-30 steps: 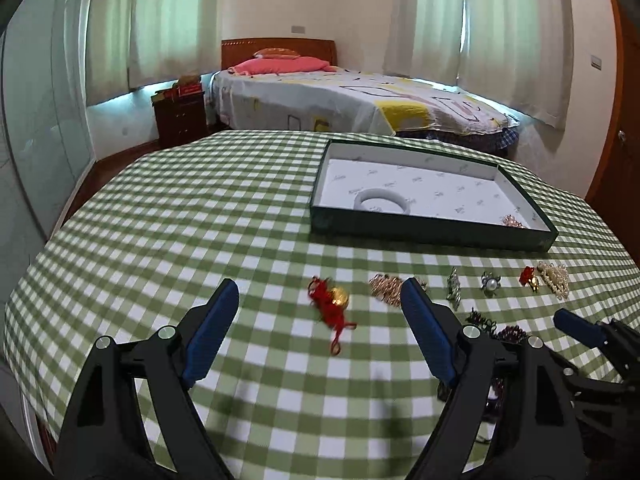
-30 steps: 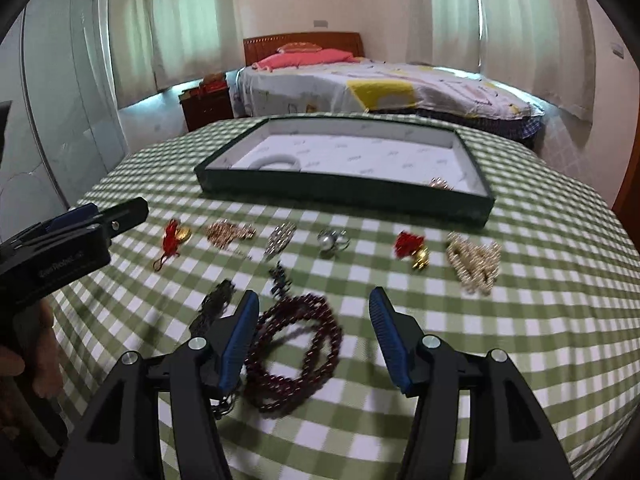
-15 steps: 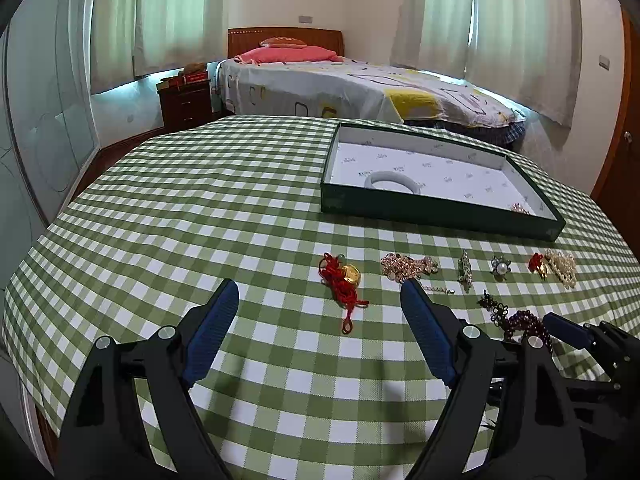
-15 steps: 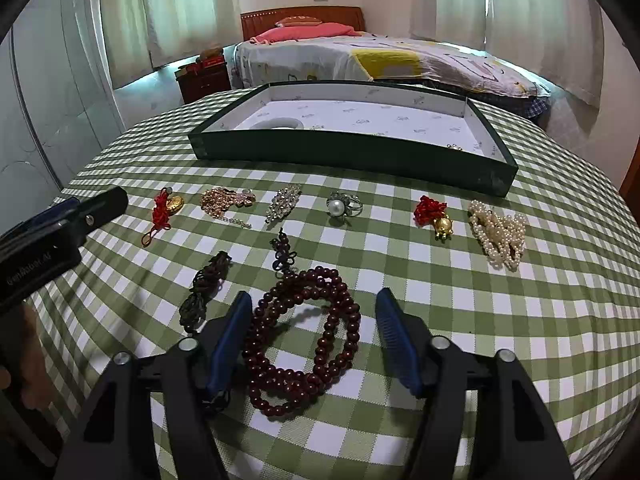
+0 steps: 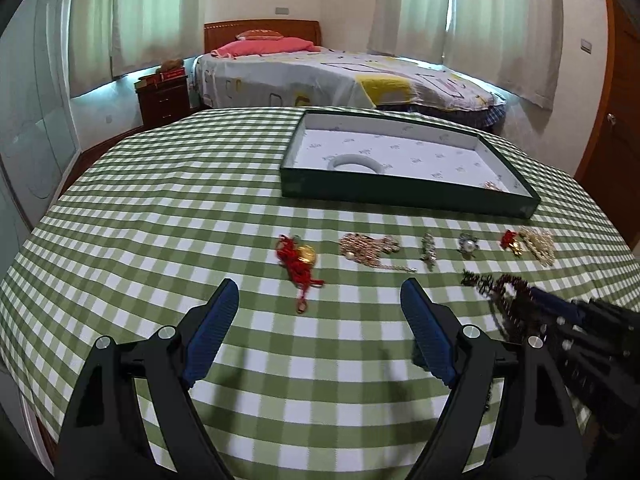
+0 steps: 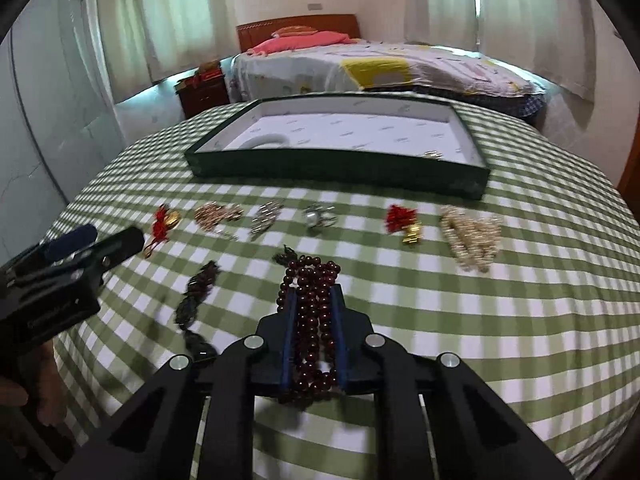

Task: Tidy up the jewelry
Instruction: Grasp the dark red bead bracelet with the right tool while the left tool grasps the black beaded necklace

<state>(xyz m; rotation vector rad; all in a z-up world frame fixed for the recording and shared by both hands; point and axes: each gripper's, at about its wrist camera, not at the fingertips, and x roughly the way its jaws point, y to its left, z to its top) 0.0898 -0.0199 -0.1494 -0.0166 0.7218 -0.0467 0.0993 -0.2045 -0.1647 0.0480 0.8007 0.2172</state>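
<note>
My right gripper [image 6: 313, 300] is shut on a dark red bead bracelet [image 6: 310, 280], squeezed between its blue pads. A green tray [image 6: 340, 166] with a white lining holds a white bangle [image 6: 267, 142] and a small gold piece [image 6: 433, 155]. A row of jewelry lies in front of the tray: red tassel charm [image 5: 298, 262], gold chain [image 5: 366, 249], silver brooch [image 6: 266, 216], pearl ring [image 6: 320, 216], red-gold charm [image 6: 404, 222], pearl bracelet [image 6: 472, 236]. My left gripper [image 5: 318, 304] is open and empty, hovering near the red tassel charm.
A round table with a green checked cloth [image 5: 160, 208] carries everything. A dark bead string [image 6: 196, 300] and a small dark piece [image 6: 285, 257] lie left of the bracelet. A bed [image 5: 340, 76] and a nightstand [image 5: 164, 96] stand behind the table.
My right gripper closed on the dark red bead bracelet, squeezing the loop narrow. My left gripper drew back a little from the red tassel charm, staying open.
</note>
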